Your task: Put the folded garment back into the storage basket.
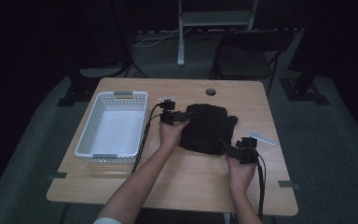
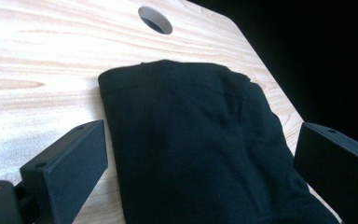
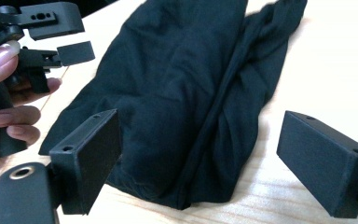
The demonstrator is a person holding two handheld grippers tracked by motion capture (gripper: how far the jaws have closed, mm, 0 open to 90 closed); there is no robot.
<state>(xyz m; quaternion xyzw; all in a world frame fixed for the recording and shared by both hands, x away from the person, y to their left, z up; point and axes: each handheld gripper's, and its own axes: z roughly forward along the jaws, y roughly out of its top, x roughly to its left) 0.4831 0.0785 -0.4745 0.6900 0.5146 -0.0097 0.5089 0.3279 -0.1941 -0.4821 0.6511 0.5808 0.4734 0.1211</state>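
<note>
At far left we note the white perforated plastic basket point(image 1: 112, 126), empty and set beside the work, probably as the destination. The left gripper point(image 1: 188, 115) sits at the left edge of the folded black cloth garment point(image 1: 206, 128), its jaws spread wide and straddling the fabric in its own view without pressing it. The garment lies mid-table on the light wooden table point(image 1: 177, 186). The right gripper point(image 1: 227, 148), jaws likewise apart, approaches the near right corner, so we judge a two-handed lift is being set up. The garment's type is indeterminate; its folds vanish into black. A small pale object point(image 1: 260, 138) at right is unreadable.
</note>
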